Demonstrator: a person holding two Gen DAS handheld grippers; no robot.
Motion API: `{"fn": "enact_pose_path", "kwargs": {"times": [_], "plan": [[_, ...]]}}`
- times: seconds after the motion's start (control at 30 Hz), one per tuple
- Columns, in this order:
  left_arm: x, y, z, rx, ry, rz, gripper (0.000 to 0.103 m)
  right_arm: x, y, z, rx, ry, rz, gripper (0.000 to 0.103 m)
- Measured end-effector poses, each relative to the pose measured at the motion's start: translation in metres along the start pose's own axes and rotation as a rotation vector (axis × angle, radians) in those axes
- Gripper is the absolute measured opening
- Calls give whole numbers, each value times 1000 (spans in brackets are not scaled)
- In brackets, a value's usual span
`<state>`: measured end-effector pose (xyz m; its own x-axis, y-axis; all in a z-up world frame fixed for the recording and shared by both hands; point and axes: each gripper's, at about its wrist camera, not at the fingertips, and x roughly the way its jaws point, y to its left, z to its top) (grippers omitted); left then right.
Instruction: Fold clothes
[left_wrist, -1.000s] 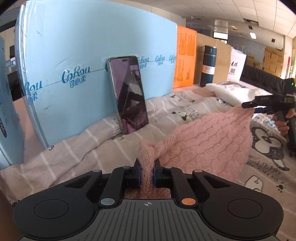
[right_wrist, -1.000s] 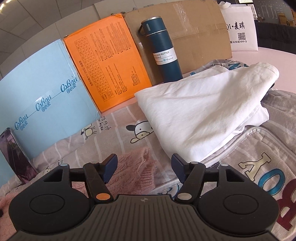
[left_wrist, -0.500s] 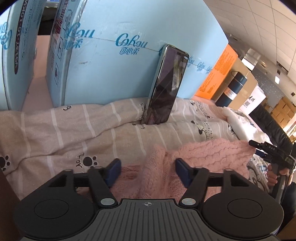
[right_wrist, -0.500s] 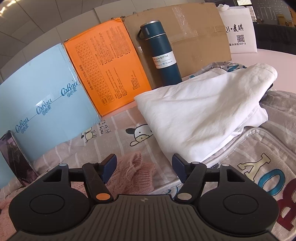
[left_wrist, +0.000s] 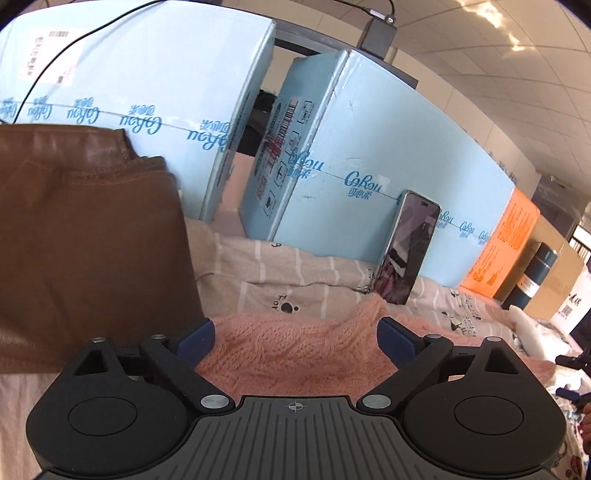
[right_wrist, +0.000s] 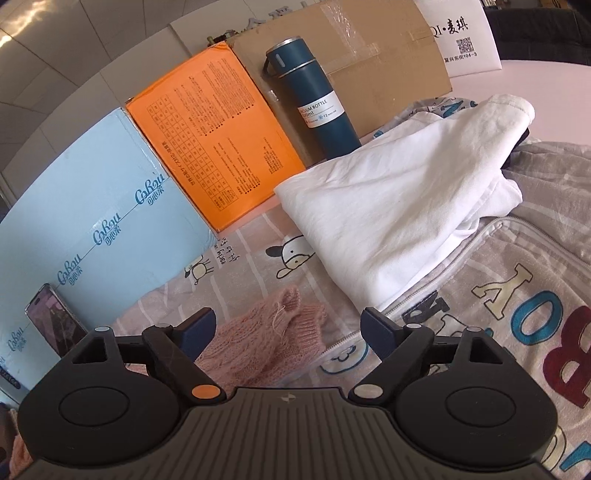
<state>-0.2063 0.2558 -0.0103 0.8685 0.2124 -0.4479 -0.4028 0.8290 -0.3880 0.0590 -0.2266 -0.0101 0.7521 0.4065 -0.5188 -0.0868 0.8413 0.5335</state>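
A pink knitted sweater (left_wrist: 295, 350) lies on the striped bed sheet (left_wrist: 295, 277). My left gripper (left_wrist: 295, 338) is open and empty, its blue pads either side of the sweater, just above it. In the right wrist view my right gripper (right_wrist: 288, 328) is open and empty over a bunched end of the same sweater (right_wrist: 266, 343). A folded brown garment (left_wrist: 88, 240) lies at the left of the left wrist view. A white folded garment (right_wrist: 406, 206) and a grey garment with big letters (right_wrist: 517, 314) lie to the right.
Light blue cartons (left_wrist: 369, 147) stand along the back with a phone (left_wrist: 406, 247) leaning on one. An orange box (right_wrist: 221, 140), a dark blue bottle (right_wrist: 314, 99), a cardboard box (right_wrist: 369, 55) and a white bag (right_wrist: 461, 33) stand behind the clothes.
My left gripper has let go of the pink sweater, opened and swung left, so the brown garment came into view. My right gripper stayed open and barely moved.
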Motion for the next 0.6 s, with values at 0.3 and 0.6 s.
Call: {"fn": "enact_pose_path", "kwargs": {"times": [0.3, 0.6], "plan": [[-5, 21, -10, -97, 11, -36, 98, 31, 12, -5, 117, 210, 64, 85], [5, 12, -19, 22, 22, 3, 98, 51, 44, -19, -135, 80, -97, 42]]}}
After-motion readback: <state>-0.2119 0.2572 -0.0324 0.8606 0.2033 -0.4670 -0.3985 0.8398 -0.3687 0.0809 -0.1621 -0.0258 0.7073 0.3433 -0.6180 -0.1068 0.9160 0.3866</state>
